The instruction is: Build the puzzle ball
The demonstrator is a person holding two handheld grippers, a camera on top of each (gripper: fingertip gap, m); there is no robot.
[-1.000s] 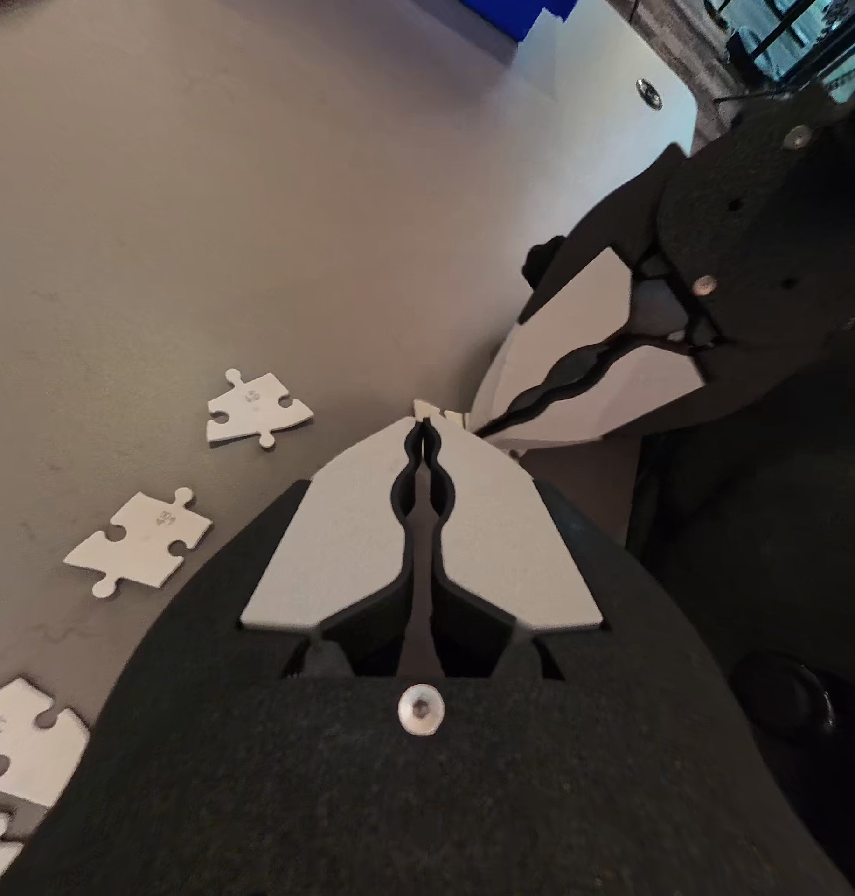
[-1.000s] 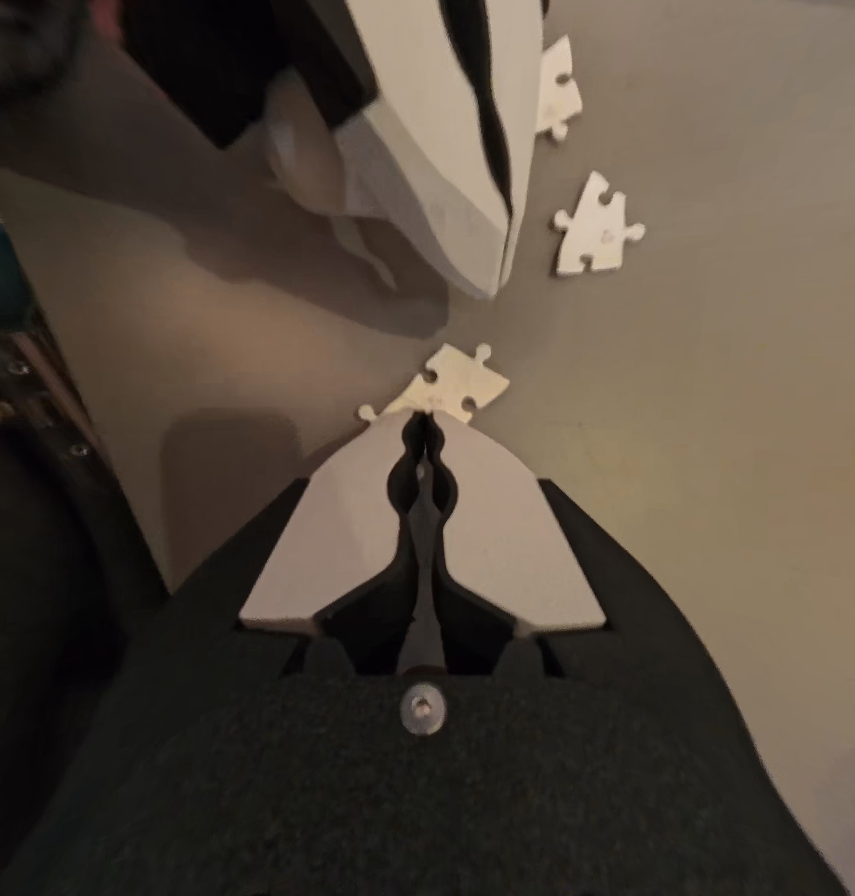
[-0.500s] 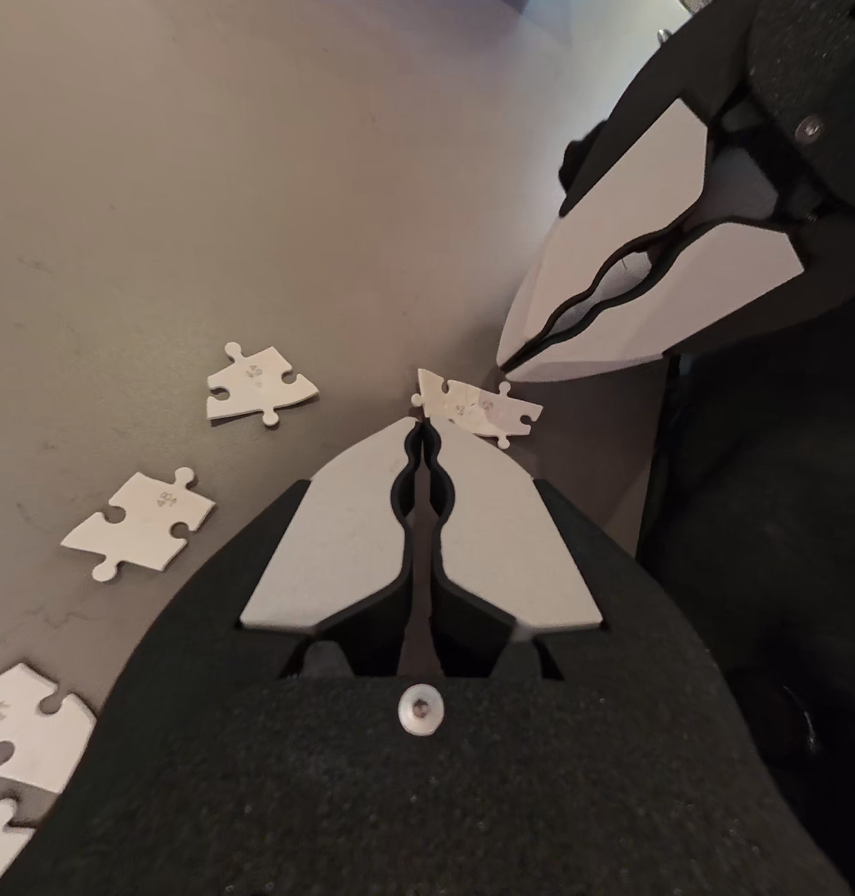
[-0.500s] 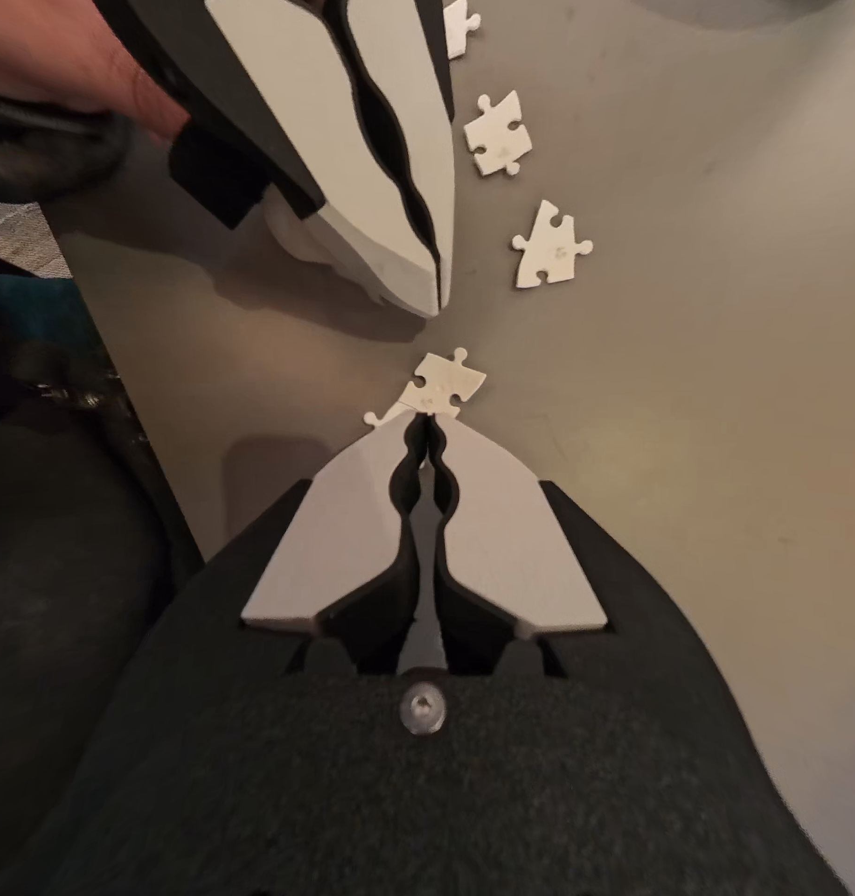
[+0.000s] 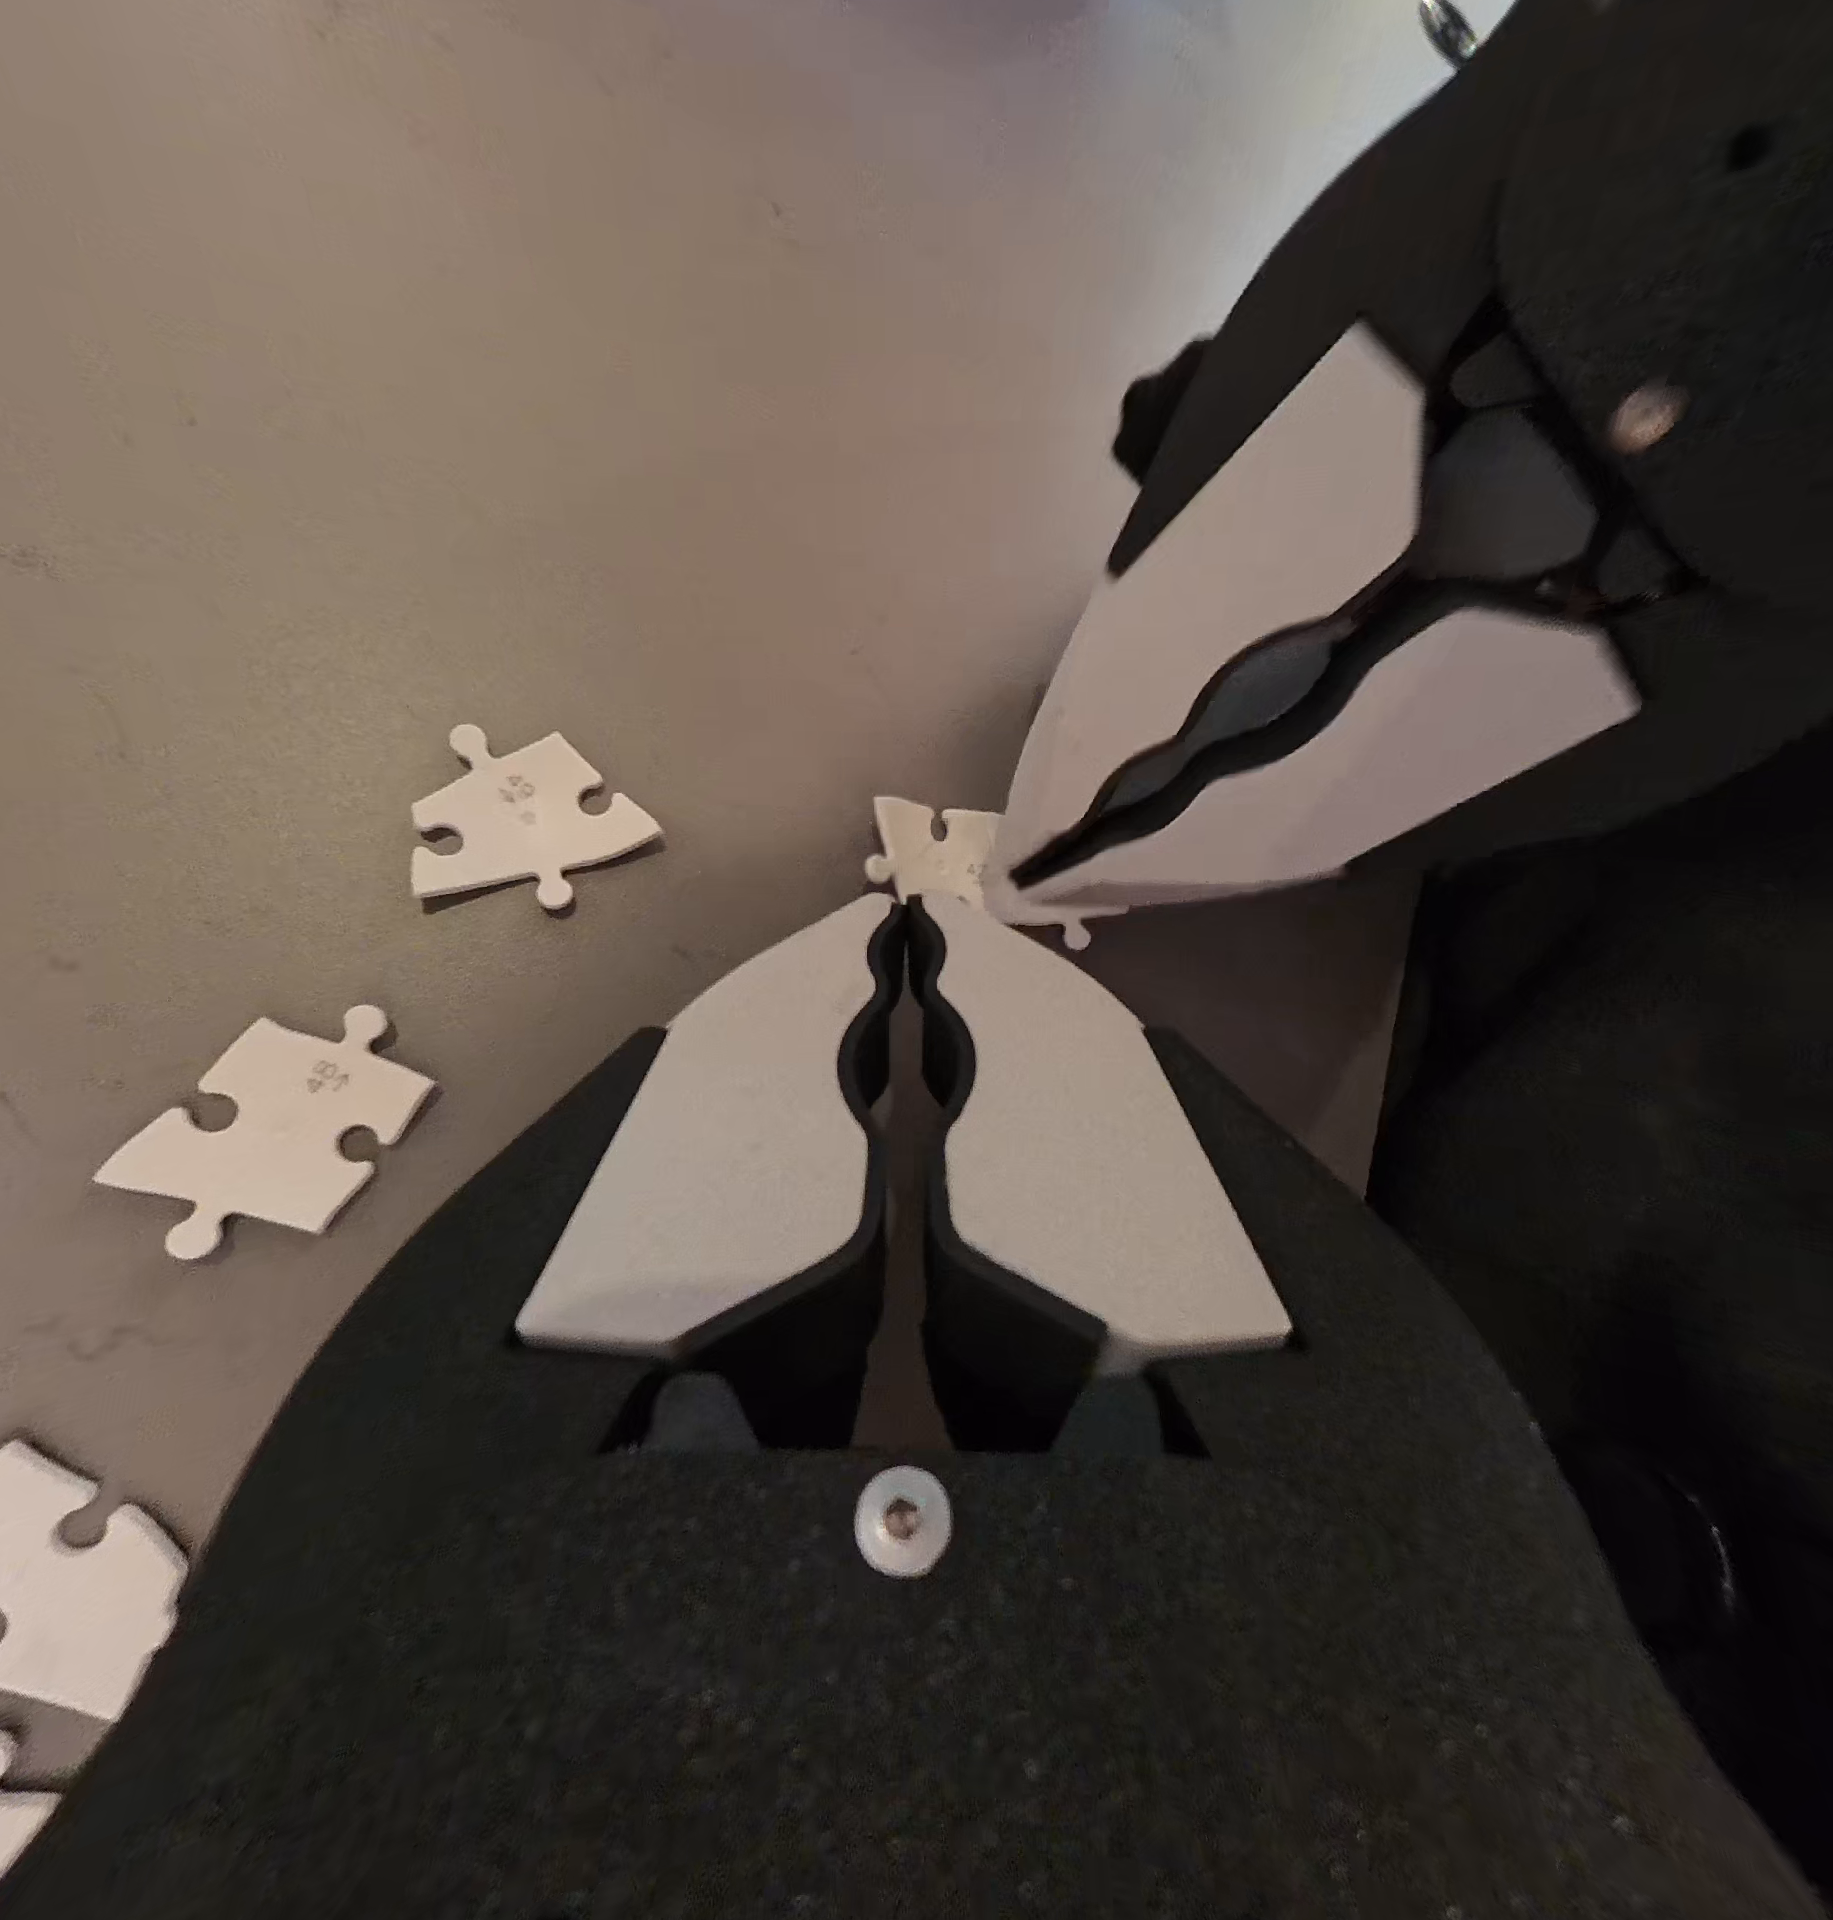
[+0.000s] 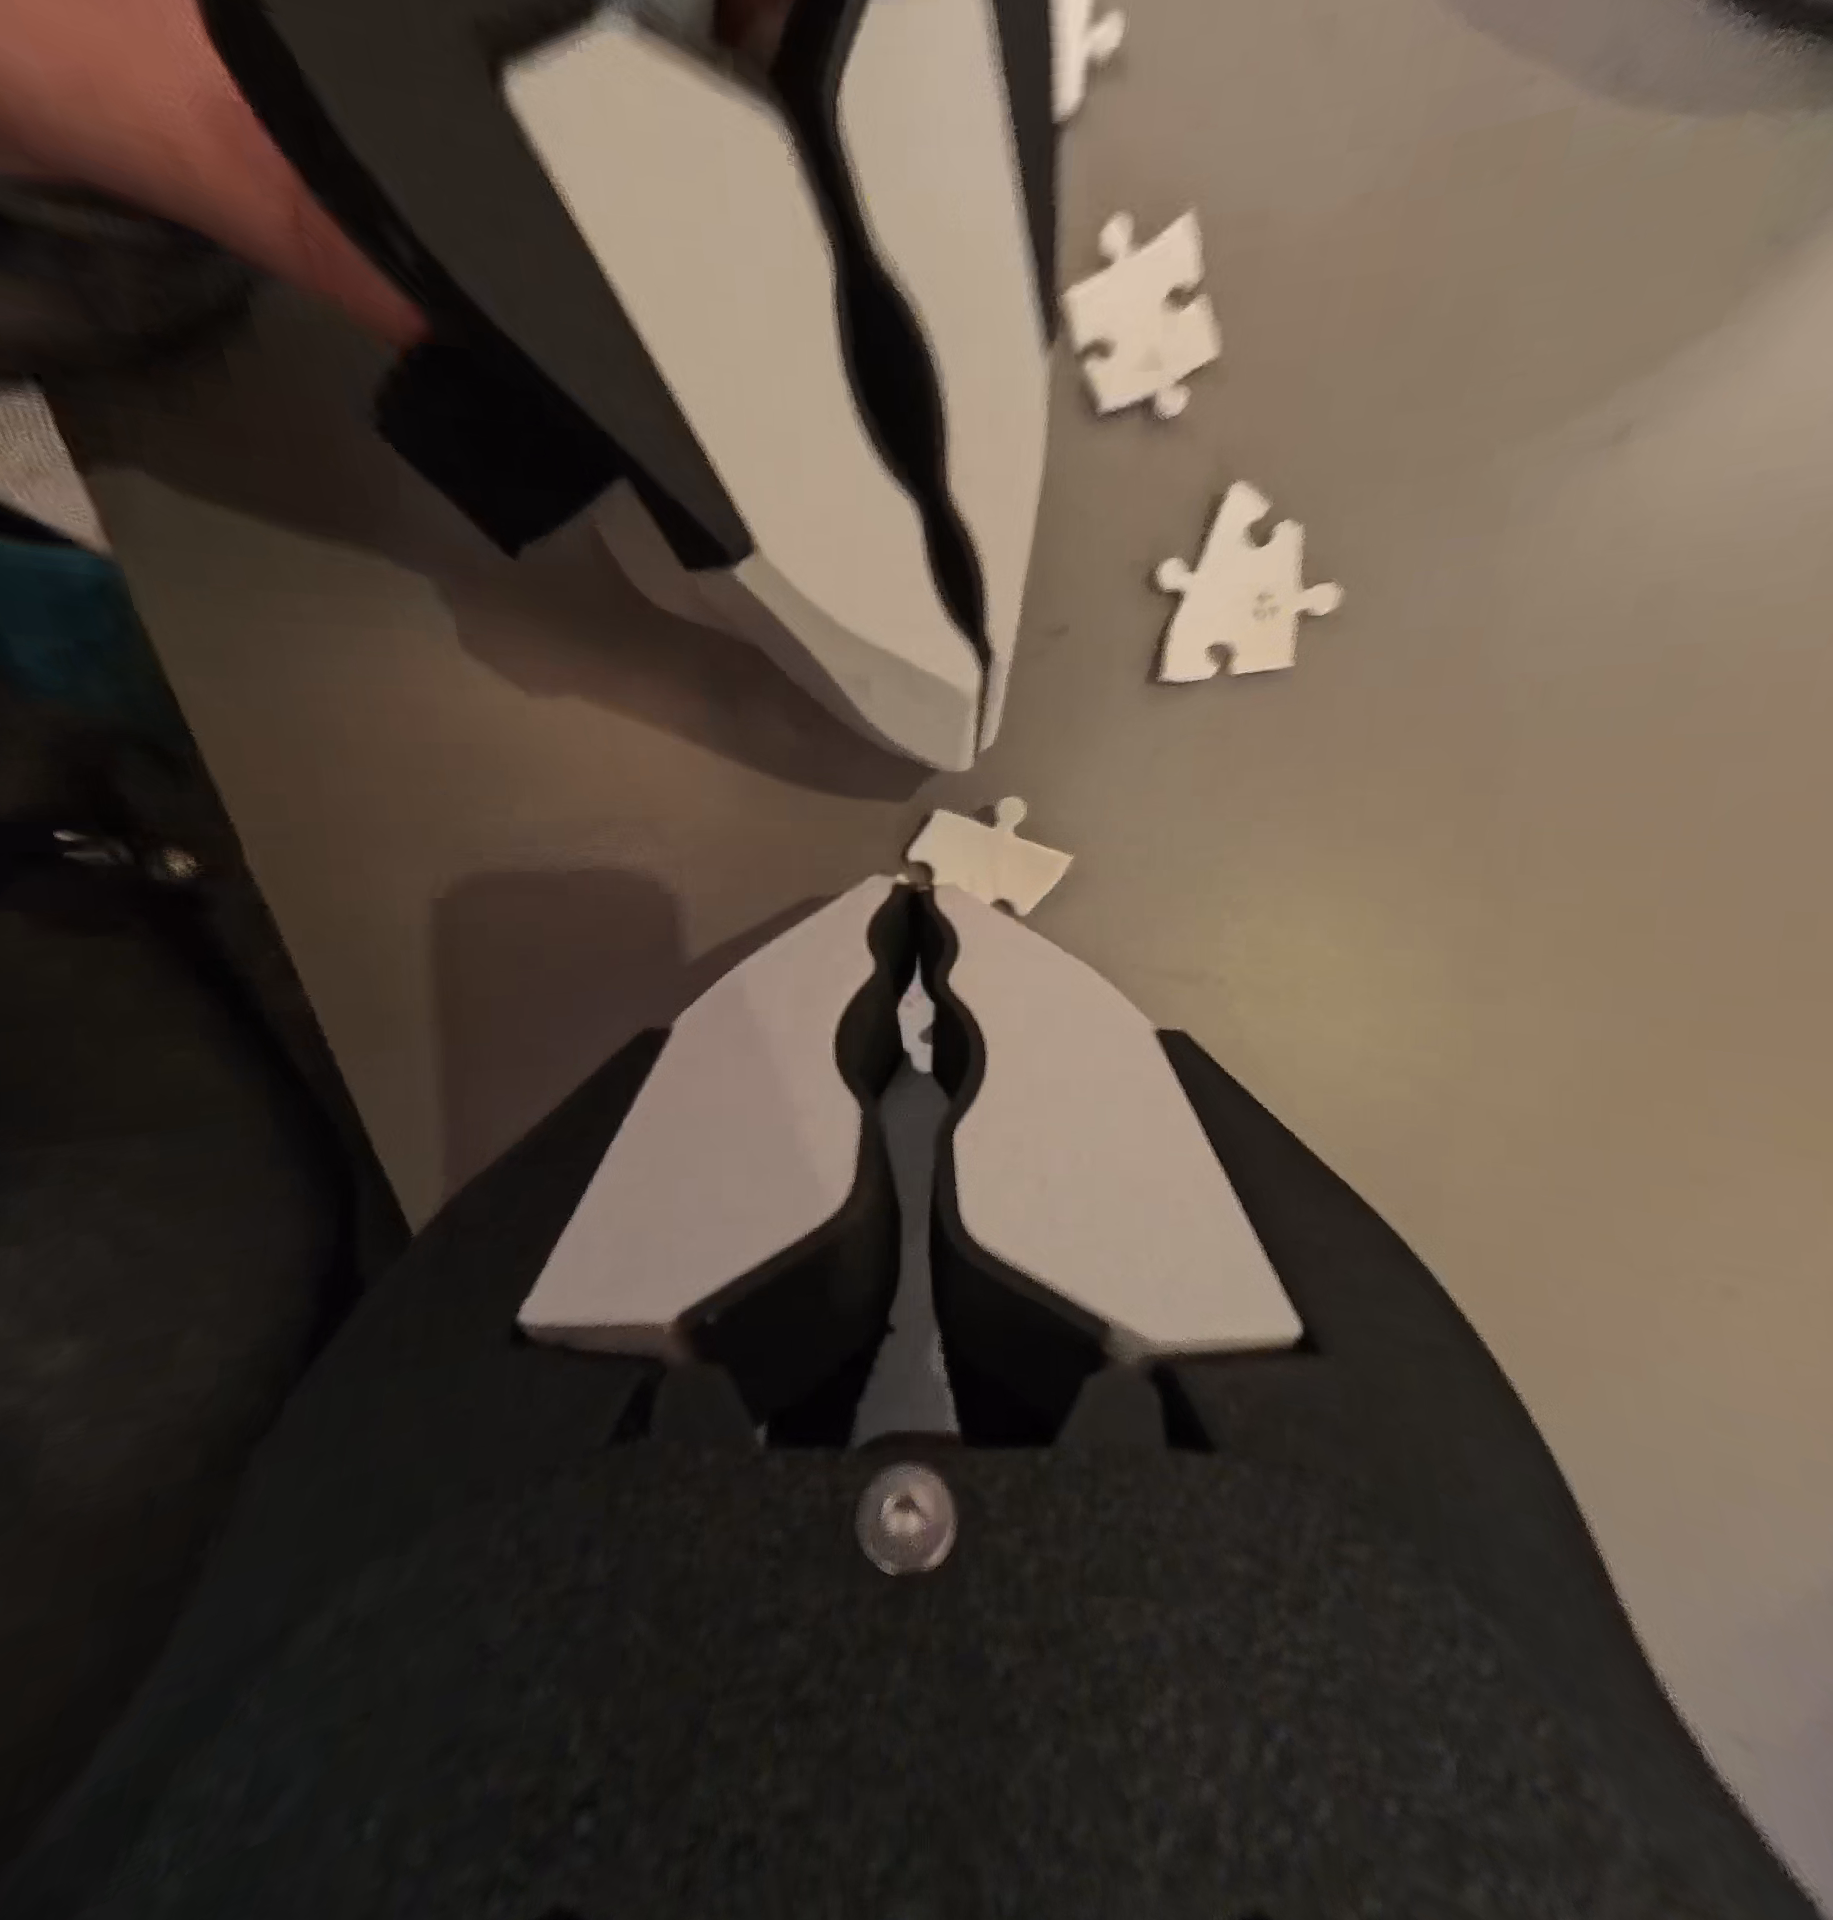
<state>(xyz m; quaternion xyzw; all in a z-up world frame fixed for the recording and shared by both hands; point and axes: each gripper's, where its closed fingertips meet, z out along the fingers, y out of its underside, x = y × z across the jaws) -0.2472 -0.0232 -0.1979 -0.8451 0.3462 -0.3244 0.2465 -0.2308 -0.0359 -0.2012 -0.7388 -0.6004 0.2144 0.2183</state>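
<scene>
The joined pieces (image 5: 933, 852), a small white pair with their printed backs up, sit on the grey table (image 5: 476, 416) near its right edge, right at the tips of both tools. The left gripper (image 5: 907, 906) has its fingers closed, tips meeting at the near edge of the pair; from here I cannot tell whether it pinches that edge or only steadies it. The right gripper (image 5: 1016, 883) is closed too. Half a second ago it hung clear above and to the right of the pair, and now it has dropped so its tips lie over the right-hand piece, only one tab poking out beneath. Its own view shows a sliver of white through the gap between its fingers, so it may be nipping or pressing; I cannot say which. To my eye that descent means the seam is being pushed home, so this is still an early join. To the left, well apart, the loose pieces lie flat and have not shifted: one farther off (image 5: 533, 821), one nearer (image 5: 268, 1127), and another at the near left edge (image 5: 50, 1569)
</scene>
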